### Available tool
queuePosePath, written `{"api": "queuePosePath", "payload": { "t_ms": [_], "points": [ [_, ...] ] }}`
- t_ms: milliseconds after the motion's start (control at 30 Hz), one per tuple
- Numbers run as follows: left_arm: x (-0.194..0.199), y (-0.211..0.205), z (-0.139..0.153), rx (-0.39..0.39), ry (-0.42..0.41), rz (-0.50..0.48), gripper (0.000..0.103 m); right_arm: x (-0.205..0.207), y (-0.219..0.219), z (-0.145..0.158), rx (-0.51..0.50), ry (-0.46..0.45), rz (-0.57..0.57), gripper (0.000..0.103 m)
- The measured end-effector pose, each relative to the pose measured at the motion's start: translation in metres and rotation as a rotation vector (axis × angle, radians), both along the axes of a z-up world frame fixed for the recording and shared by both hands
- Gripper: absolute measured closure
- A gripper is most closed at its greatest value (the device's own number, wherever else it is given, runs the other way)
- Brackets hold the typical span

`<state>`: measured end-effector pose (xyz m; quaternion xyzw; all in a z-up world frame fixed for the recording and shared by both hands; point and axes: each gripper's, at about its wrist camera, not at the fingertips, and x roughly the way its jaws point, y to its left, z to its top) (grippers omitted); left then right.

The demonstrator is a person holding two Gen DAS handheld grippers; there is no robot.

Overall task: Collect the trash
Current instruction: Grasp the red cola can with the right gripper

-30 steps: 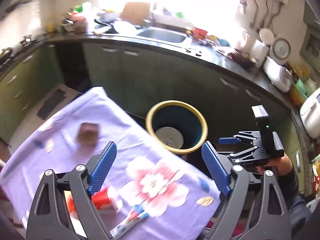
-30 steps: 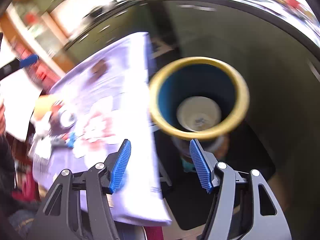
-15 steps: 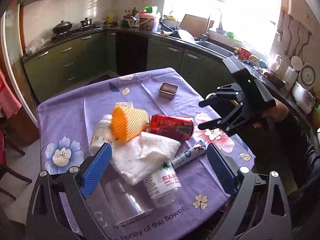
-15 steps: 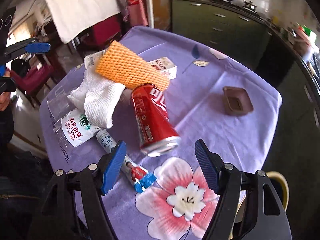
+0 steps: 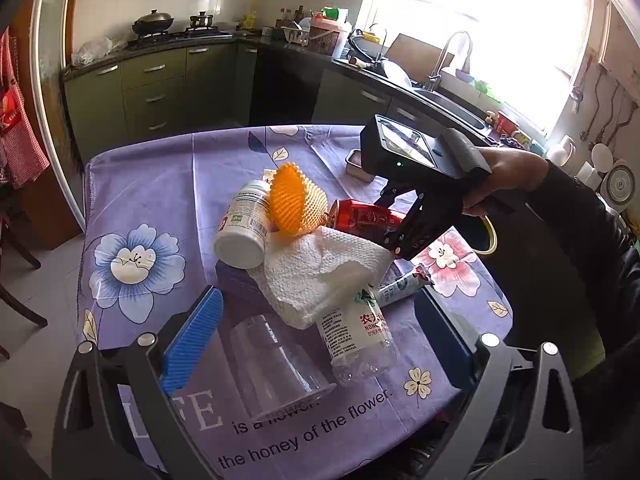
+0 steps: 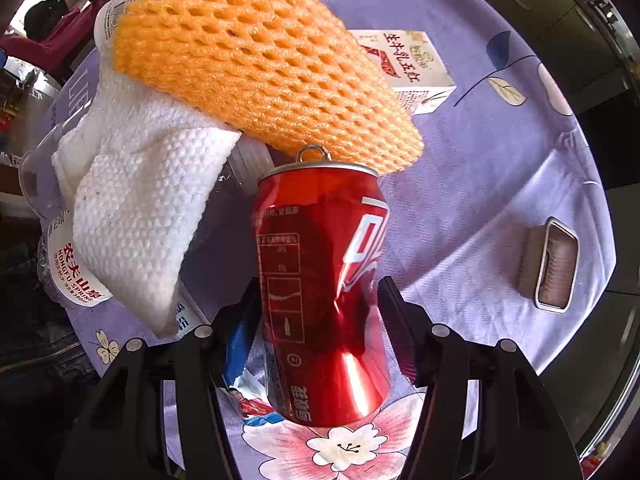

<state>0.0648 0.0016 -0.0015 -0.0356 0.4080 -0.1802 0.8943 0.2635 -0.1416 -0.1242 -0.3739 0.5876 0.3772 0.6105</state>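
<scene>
A dented red can (image 6: 320,280) lies on the purple flowered tablecloth (image 6: 480,168). My right gripper (image 6: 318,292) points down over it, jaws closing, with the can between them and both pads against its sides. An orange foam net (image 6: 256,60) and a white paper towel (image 6: 136,208) lie just beyond the can's top. My left gripper (image 5: 320,312) hangs open above the near table edge. Below it lie a clear plastic cup (image 5: 276,364) and a crushed water bottle (image 5: 356,340), neither touched.
A white pill bottle (image 5: 244,228), a milk carton (image 6: 412,64), a small metal tin (image 6: 554,264) and a printed wrapper (image 6: 244,392) also lie on the cloth. A yellow bin rim (image 5: 490,236) shows past the table's right edge. Kitchen cabinets stand behind.
Both views swung from the yellow-rimmed bin to the table. The right gripper came down over the red can and closed in on it. The left gripper moved nearer the trash pile.
</scene>
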Motion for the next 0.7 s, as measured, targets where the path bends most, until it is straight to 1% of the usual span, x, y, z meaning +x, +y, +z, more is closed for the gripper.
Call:
{"api": "queuePosePath", "payload": {
  "t_ms": [33,100,200,267,467,567,633,700],
  "points": [
    [0.001,0.000,-0.001,-0.003,0.004,-0.002,0.011,0.001,0.000,-0.004,-0.007,0.003,-0.002,0.045],
    [0.002,0.000,-0.004,-0.005,0.011,-0.004,0.011,0.005,-0.001,-0.008,-0.006,0.011,-0.007,0.054],
    [0.002,0.000,-0.008,-0.007,0.017,-0.006,0.011,0.005,-0.006,-0.007,0.009,-0.009,-0.010,0.055],
    [0.002,0.000,-0.010,-0.007,0.019,-0.008,0.011,0.006,-0.014,-0.003,0.028,-0.012,-0.034,0.055],
    [0.001,-0.007,-0.008,0.009,0.007,-0.027,0.011,0.007,-0.049,0.016,0.106,0.001,-0.115,0.055],
    [-0.001,-0.012,-0.006,0.015,0.001,-0.040,0.011,0.017,-0.070,0.032,0.165,0.013,-0.158,0.055],
    [-0.002,-0.016,-0.005,0.024,-0.003,-0.048,0.011,0.021,-0.091,0.046,0.220,0.009,-0.198,0.055],
    [-0.002,-0.020,-0.004,0.030,-0.004,-0.058,0.011,0.028,-0.119,0.060,0.258,-0.015,-0.257,0.055]
  ]
}}
